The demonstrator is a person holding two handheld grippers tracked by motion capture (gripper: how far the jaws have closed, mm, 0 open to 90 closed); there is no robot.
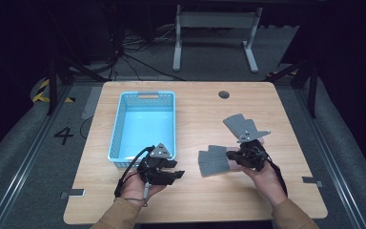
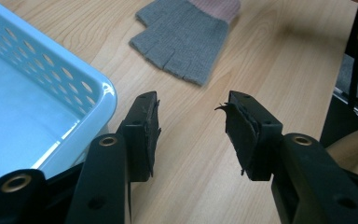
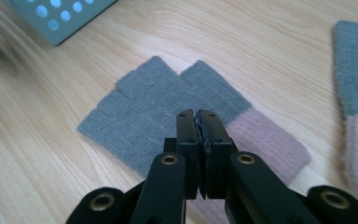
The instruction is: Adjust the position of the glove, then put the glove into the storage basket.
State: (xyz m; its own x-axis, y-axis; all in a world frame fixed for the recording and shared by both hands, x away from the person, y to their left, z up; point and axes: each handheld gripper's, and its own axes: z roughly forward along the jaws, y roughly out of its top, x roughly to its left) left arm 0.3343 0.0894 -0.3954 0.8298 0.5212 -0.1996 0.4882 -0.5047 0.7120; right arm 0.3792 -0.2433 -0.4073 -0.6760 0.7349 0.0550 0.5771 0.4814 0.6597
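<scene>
Evidently we were partway through gathering a pair of grey fingerless gloves, likely bound for the blue basket at the left of the table. Our right gripper hovered over the nearer glove, which lay flat on the wood just in front of it, pink cuff toward us. Its jaws stood pressed together, and we could not make out any fabric caught between them. The second glove lay farther back on the right, apart from the first.

Our left gripper waited by the basket's near corner, jaws parted with nothing between them, pointing across bare wood toward the nearer glove.

We judged the next move to call for spreading the right jaws, lowering onto an edge or the cuff, and pinching enough knit to lift it free. Both forearms came in low from the near edge, hands angled inward.
</scene>
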